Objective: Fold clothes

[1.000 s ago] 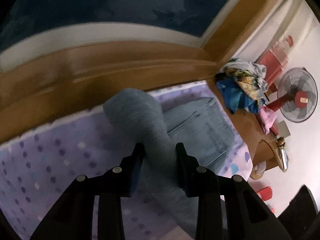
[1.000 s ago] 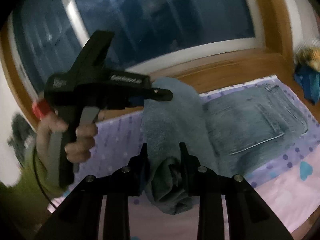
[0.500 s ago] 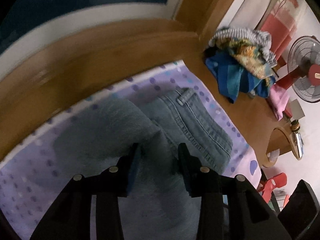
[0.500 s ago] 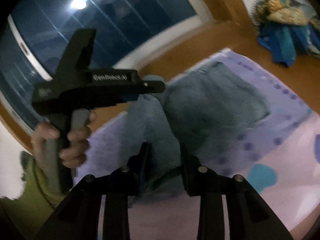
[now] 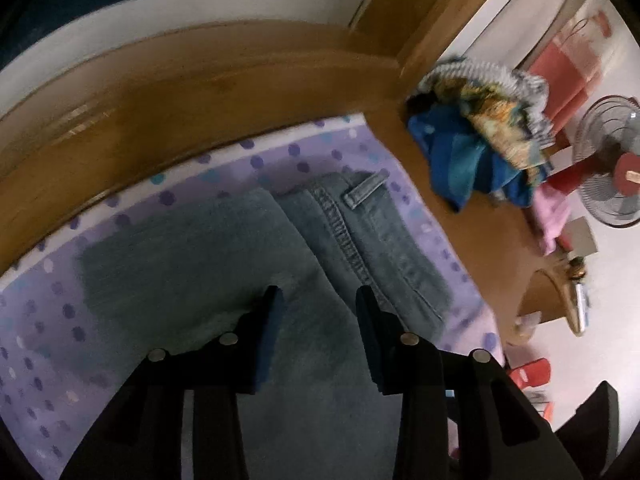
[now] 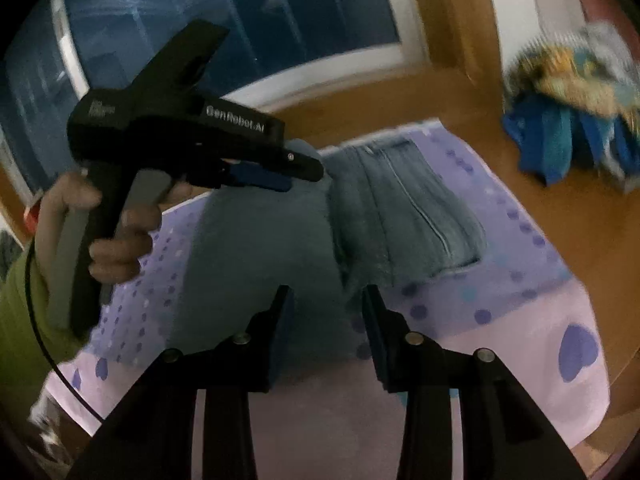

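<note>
Blue jeans (image 5: 380, 240) lie on a purple dotted mat (image 5: 60, 320), a leg folded across the seat and waistband. My left gripper (image 5: 318, 304) has denim filling the gap between its fingers, low over the cloth. In the right wrist view the jeans (image 6: 408, 208) stretch from the left gripper (image 6: 296, 176), held by a hand (image 6: 116, 240), down to my right gripper (image 6: 326, 304). The leg's end sits between the right fingers. Both look shut on the denim.
A heap of coloured clothes (image 5: 480, 140) sits on the wooden platform (image 5: 200, 100) past the mat's right end, also seen as the clothes heap (image 6: 568, 100). A fan (image 5: 612, 184) and red stool (image 5: 532, 372) stand on the floor beyond. A dark window (image 6: 240, 20) runs behind.
The raised jeans leg has come down and over the seat of the jeans. Both grippers moved right and lower with the cloth, which now lies flatter.
</note>
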Action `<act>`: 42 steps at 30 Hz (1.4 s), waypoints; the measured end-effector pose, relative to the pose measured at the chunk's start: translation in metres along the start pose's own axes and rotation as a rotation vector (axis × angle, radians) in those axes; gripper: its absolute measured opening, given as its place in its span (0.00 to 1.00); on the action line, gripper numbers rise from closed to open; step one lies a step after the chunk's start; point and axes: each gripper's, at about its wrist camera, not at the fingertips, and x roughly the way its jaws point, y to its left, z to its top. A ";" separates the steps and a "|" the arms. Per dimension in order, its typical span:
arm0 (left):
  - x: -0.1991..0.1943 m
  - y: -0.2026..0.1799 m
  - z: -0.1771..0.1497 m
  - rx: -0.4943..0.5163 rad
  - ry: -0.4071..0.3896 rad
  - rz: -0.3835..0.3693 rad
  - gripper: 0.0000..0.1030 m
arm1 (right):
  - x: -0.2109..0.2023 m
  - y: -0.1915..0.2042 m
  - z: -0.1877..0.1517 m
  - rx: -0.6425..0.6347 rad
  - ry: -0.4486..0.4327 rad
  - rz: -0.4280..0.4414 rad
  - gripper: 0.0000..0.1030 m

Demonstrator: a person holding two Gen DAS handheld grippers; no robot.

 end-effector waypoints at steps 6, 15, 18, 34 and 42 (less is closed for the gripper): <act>-0.045 0.028 -0.006 0.020 -0.074 0.022 0.39 | -0.011 0.042 -0.003 -0.122 -0.034 -0.076 0.50; -0.041 0.111 -0.012 0.081 -0.035 0.074 0.41 | -0.001 0.086 -0.040 -0.150 0.090 -0.051 0.52; -0.032 0.115 -0.010 0.157 0.003 0.027 0.41 | -0.007 0.090 -0.049 -0.114 0.113 -0.064 0.52; -0.003 0.097 0.018 0.595 0.180 -0.137 0.41 | 0.047 0.124 -0.048 -0.012 0.148 -0.181 0.58; 0.013 0.102 0.027 0.651 0.263 -0.296 0.43 | 0.060 0.119 -0.042 0.084 0.107 -0.249 0.56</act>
